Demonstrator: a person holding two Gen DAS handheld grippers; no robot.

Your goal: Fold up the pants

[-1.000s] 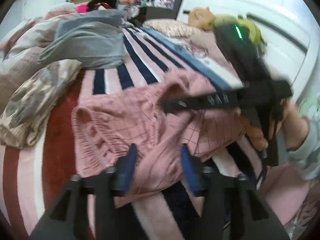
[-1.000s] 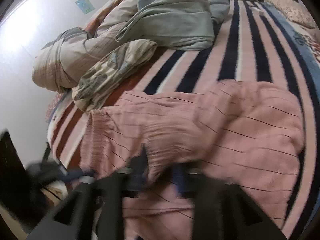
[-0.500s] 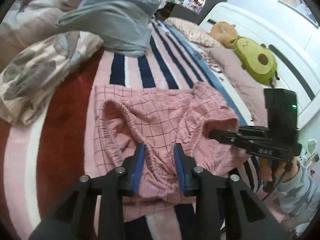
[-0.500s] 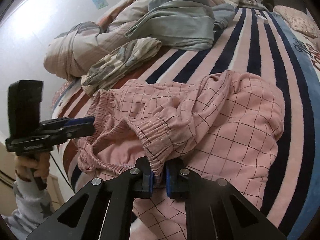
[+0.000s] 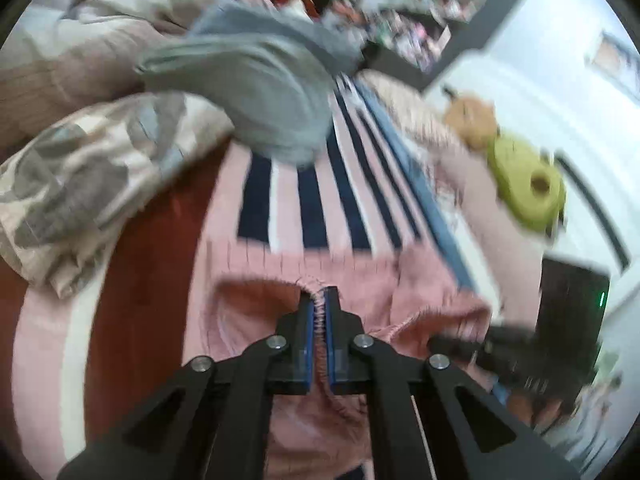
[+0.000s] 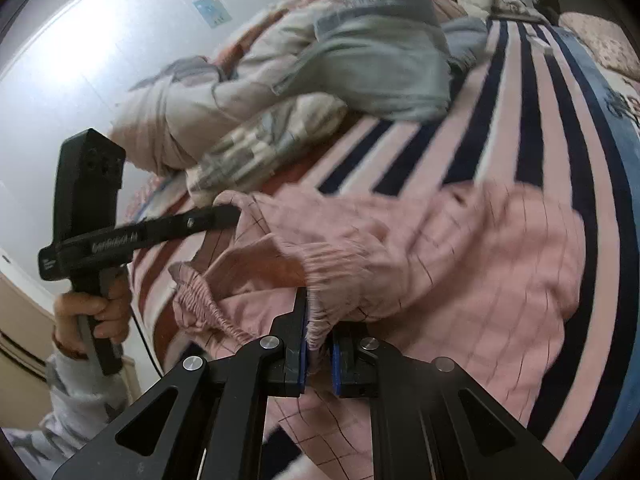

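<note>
Pink checked pants [image 6: 460, 272] lie rumpled on a striped bedspread [image 5: 316, 208], the left gripper [image 5: 319, 312] and the right gripper [image 6: 318, 320] each clamped tight on the elastic waistband [image 6: 332, 264]. Because each pinch takes only a thin edge of gathered fabric, a sharp lift could pull it free, and uneven pulling could skew the fold.

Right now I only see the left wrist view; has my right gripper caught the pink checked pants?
Observer: Yes, the right gripper is shut on a gathered elastic edge of the pink checked cotton pants.
Operator: Where's my left gripper from there?
Observer: The left gripper reaches the pants' left edge, tips hidden in fabric.
Operator: What's behind it?
Observer: A white wall with a small blue poster.
</note>
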